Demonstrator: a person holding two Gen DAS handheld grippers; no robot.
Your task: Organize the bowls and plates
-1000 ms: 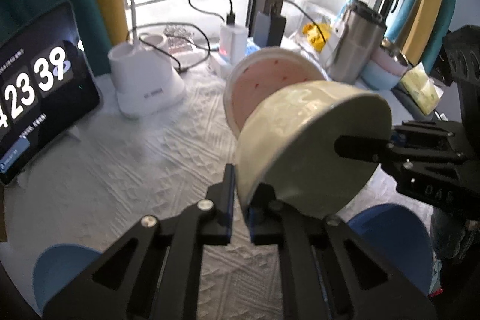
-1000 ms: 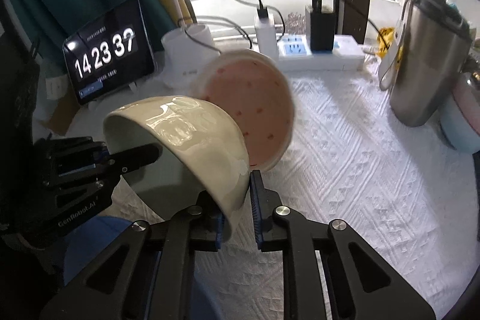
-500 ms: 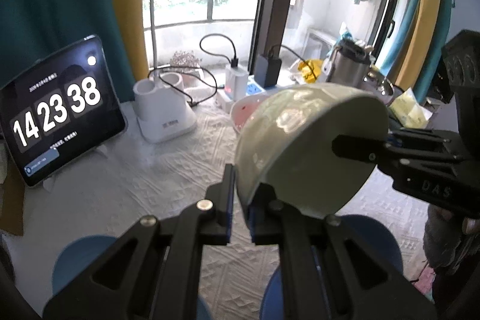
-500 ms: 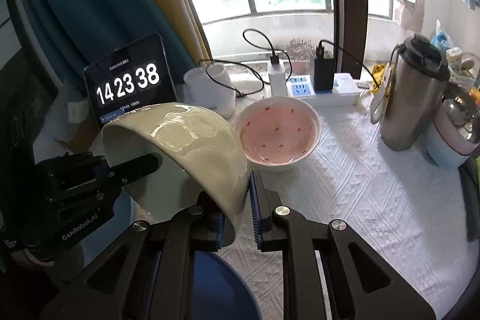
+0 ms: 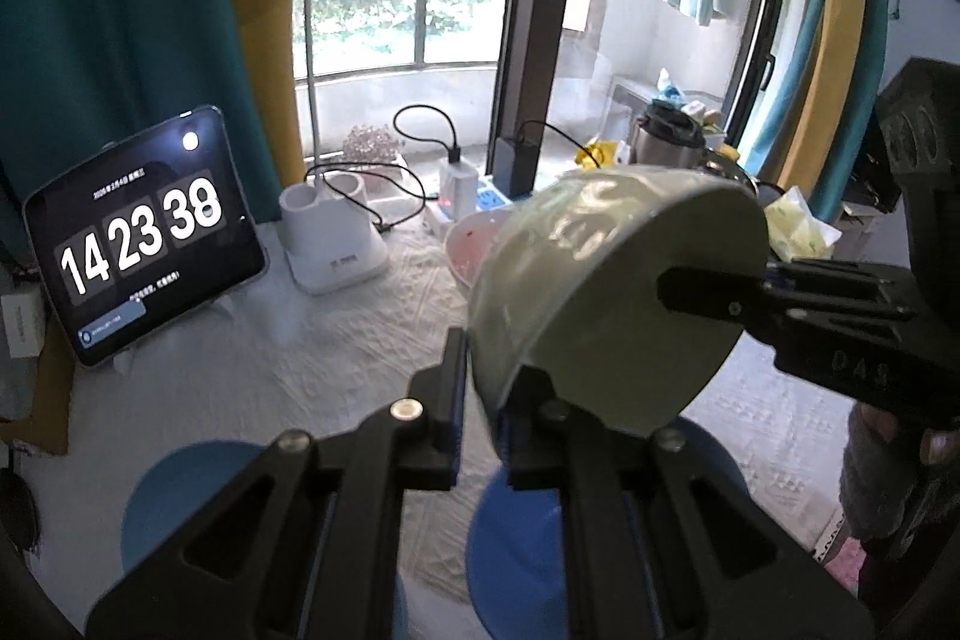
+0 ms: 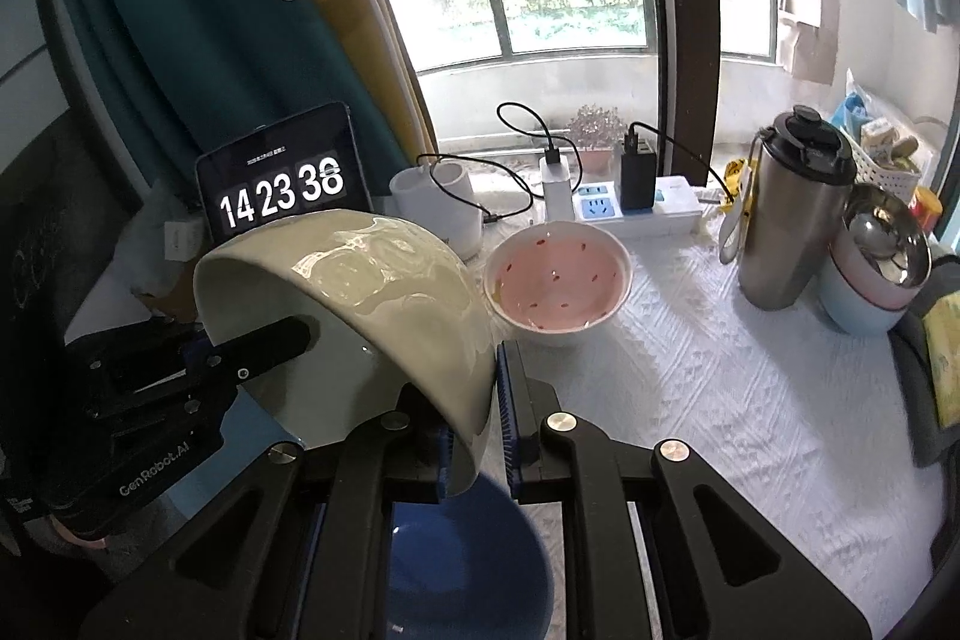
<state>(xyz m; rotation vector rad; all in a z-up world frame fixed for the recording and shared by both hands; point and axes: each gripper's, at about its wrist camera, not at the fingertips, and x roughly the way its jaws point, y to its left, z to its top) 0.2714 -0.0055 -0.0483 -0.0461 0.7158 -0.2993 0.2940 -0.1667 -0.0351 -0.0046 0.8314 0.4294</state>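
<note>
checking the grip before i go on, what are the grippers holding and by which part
Both hold the cream bowl by its rim, on opposite sides: the left gripper on one edge, the right gripper on the other. The bowl is tipped on its side.

Three bowls: one cream (image 6: 384, 298), one pink (image 6: 558, 280), one blue (image 6: 462, 568), one tablet (image 6: 279, 178)

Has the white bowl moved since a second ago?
Yes. The white bowl has risen: the pink bowl on the table, once hidden close behind it, now sits clear below.
</note>
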